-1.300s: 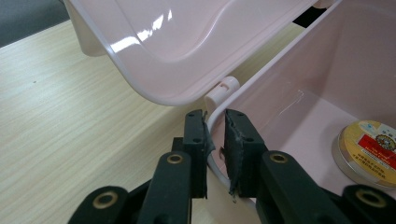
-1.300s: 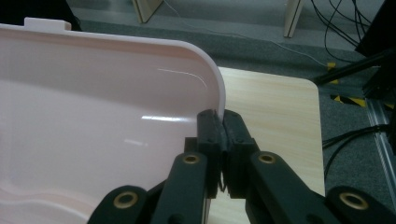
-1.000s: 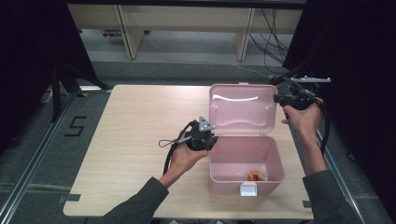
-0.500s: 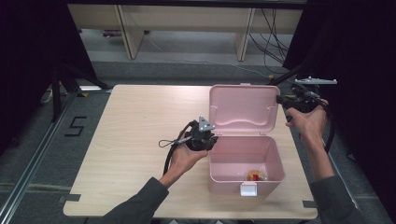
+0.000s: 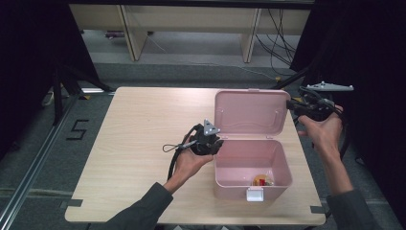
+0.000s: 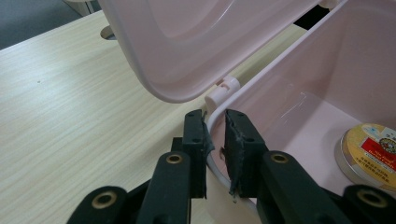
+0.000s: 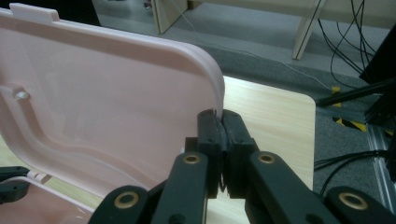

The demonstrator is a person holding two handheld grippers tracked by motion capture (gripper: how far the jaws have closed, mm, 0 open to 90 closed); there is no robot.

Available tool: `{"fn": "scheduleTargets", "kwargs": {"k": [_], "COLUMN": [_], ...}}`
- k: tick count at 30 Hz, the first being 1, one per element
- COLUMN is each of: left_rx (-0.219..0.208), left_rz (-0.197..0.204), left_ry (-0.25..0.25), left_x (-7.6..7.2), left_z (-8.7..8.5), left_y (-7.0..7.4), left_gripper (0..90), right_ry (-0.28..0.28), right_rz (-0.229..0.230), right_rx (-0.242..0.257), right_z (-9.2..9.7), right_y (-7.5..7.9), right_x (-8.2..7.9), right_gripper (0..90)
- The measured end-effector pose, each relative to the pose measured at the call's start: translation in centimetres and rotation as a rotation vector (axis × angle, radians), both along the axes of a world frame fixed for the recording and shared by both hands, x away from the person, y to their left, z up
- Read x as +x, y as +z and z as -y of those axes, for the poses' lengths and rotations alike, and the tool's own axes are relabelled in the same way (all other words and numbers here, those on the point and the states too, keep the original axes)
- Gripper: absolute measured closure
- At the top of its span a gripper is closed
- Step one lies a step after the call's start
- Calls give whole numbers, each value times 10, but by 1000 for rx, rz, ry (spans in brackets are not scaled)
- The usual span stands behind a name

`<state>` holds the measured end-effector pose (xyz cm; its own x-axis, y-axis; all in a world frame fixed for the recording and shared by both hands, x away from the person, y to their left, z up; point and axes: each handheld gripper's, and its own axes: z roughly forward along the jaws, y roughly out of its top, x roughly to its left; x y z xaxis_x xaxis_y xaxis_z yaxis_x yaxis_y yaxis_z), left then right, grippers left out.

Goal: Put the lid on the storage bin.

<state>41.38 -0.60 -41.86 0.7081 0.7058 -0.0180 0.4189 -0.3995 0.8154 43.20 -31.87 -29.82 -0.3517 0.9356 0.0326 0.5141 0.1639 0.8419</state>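
A pink plastic box [image 5: 230, 179] stands open at the table's right, its lid [image 5: 249, 115] raised upright at the back. My left gripper [image 5: 214, 145] is shut on the box's left wall; in the left gripper view [image 6: 215, 119] the rim [image 6: 280, 60] runs between the jaws, just under the lid [image 6: 187, 42]. My right gripper [image 5: 289, 105] is shut on the lid's right edge, and in the right gripper view [image 7: 218, 116] the lid [image 7: 107, 93] is pinched at its edge. A round yellow-topped tin [image 5: 261, 180] lies on the box floor, seen again as the tin [image 6: 371, 149].
The box carries a white latch [image 5: 254, 194] on its front wall, close to the table's near edge. Bare wooden tabletop [image 5: 143, 124] spreads to the left of the box. Shelving legs and cables [image 5: 277, 28] stand on the floor beyond the table.
My right hand has drifted slightly to the right while holding the lid's edge. The left gripper and the box body have stayed put.
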Motion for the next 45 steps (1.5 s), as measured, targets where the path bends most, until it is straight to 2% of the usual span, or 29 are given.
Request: {"fn": "scheduleTargets", "kwargs": {"k": [5,6,9,12,13,14,15,19,23,24,26,28,30,31,32,34,35,36,37,40,41,43,44,45], "left_rx": [-4,-5,-9,-10,-12,-12,-14,-20,-14,-13,-17,-42,-51,-66,-81,-97,-109,-95,-112,-144,-151,-155,-172,-172], "left_rz": [4,3,2,0,-1,-1,-1,0,0,-1,-3,-21,-16,-6,-15,-16,-9,-11,-7,-13,-17,-24,-30,-27], "left_ry": [5,5,8,9,11,13,14,16,18,16,17,10,11,11,3,2,9,4,16,25,27,23,8,15], "left_x": [-1,-1,-1,-1,-1,-1,-1,-1,-1,-1,0,0,-1,-1,-2,-3,-5,-6,-7,-9,-11,-13,-17,-21], "left_z": [0,0,0,0,0,0,0,0,-1,-1,-2,-4,-5,-6,-8,-12,-13,-16,-17,-25,-27,-31,-37,-39], "left_y": [0,0,-1,-1,-1,-1,-1,-2,-1,-2,-2,-3,-3,-3,-2,0,1,2,3,6,7,8,9,9], "left_gripper": [782,782,781,781,780,781,781,779,778,778,775,772,761,739,718,693,687,681,669,639,619,600,594,588], "right_ry": [11,22,20,32,25,34,37,46,46,54,44,52,47,59,45,56,60,58,65,52,70,67,64,61], "right_rz": [23,38,41,59,53,68,60,89,88,95,106,123,116,123,116,117,129,125,144,143,149,144,139,142], "right_rx": [-4,-21,0,-8,10,-11,-8,-13,0,-25,-28,-50,-38,-57,-41,-50,-51,-47,-64,-45,-56,-47,-38,-38], "right_z": [1,3,3,5,3,5,5,7,6,7,5,6,5,6,4,5,5,4,5,4,6,6,5,6], "right_y": [1,1,0,-1,-1,-1,-1,-4,-5,-4,-6,-8,-8,-8,-9,-10,-11,-11,-12,-15,-15,-16,-17,-18], "right_x": [-15,-17,-22,-27,-30,-32,-34,-43,-50,-54,-58,-62,-65,-67,-69,-72,-74,-76,-77,-82,-83,-87,-89,-91], "right_gripper": [883,882,882,882,882,882,882,883,882,882,883,882,883,882,882,882,882,882,882,881,880,877,876,875]}}
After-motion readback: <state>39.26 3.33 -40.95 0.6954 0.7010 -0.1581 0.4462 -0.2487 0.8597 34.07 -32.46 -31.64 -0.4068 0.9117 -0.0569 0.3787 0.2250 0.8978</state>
